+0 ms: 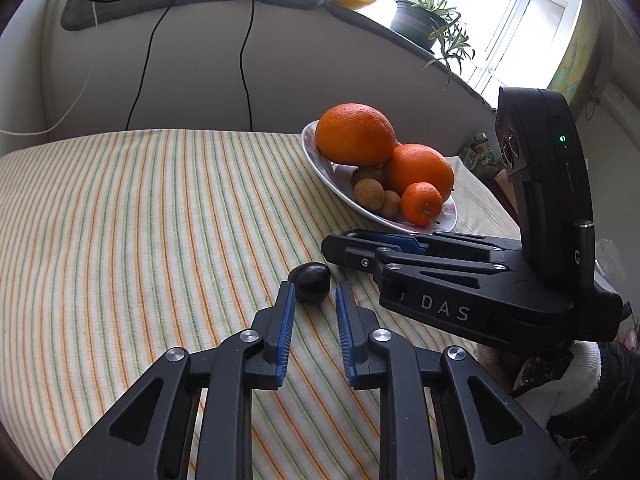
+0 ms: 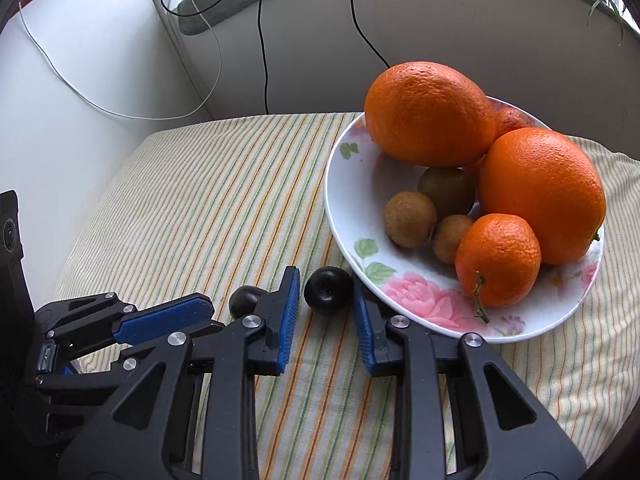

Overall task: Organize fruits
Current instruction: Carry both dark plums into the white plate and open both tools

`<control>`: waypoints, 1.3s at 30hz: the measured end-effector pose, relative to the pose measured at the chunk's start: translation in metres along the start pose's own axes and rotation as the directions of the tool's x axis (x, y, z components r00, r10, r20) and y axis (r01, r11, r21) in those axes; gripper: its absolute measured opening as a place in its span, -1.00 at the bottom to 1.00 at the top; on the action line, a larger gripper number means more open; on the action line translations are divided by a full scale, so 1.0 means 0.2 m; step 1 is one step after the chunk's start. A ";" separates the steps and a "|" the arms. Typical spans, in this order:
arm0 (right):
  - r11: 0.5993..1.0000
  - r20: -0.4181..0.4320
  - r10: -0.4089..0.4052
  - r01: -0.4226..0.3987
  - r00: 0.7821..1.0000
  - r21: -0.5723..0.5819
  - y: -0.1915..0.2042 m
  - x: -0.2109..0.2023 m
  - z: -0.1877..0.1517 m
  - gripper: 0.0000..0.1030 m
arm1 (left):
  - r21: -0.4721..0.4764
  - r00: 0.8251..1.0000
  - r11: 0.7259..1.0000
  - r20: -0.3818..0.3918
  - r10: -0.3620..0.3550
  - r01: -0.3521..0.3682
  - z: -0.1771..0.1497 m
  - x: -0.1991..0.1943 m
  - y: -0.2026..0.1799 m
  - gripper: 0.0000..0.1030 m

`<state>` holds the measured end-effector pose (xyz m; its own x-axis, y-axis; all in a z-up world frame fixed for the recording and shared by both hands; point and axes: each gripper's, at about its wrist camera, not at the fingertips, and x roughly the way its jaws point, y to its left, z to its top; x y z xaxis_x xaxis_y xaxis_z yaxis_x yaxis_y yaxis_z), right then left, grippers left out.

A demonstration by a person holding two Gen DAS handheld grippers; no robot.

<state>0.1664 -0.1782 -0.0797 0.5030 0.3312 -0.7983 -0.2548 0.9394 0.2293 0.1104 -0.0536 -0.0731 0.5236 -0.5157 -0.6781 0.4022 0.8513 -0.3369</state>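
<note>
Two grippers sit low over the striped cloth (image 1: pixel 160 220). The right gripper (image 2: pixel 326 292) is clenched on a dark round fruit (image 2: pixel 328 290), which rests on the cloth just beside the flowered plate (image 2: pixel 420 292). The left gripper (image 1: pixel 314 300) is released, its pads apart around a second dark fruit (image 1: pixel 310 282), also on the cloth. The plate holds two big oranges (image 2: pixel 430 114), a mandarin (image 2: pixel 498 260) and small brown fruits (image 2: pixel 410 220).
</note>
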 end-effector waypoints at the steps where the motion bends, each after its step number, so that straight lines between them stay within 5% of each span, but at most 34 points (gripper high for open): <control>1: 1.000 -0.001 0.000 0.000 1.000 -0.002 0.01 0.01 0.00 -0.53 | 0.004 1.000 1.000 -0.008 0.008 -0.008 0.01 0.01 0.00 -0.50; 13: 0.998 0.003 0.066 -0.067 0.998 0.020 -0.05 -0.07 -0.06 -0.55 | 0.046 0.998 0.998 -0.056 0.042 -0.039 0.03 0.09 -0.02 -0.57; 25: 0.994 0.045 0.104 -0.105 0.994 0.029 -0.17 -0.28 -0.13 -0.55 | 0.008 0.998 0.998 0.003 0.066 -0.066 0.06 0.00 -0.01 -0.58; 39: 0.998 0.145 0.053 -0.058 0.988 0.027 -0.31 -0.48 -0.09 -0.55 | -0.003 0.996 0.999 0.077 0.044 -0.044 0.24 0.02 -0.08 -0.58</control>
<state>0.1194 -0.2702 -0.0264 0.6028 0.3900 -0.6961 -0.2607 0.9208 0.2901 0.1428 -0.0747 -0.0388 0.5971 -0.4839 -0.6397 0.3768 0.8733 -0.3089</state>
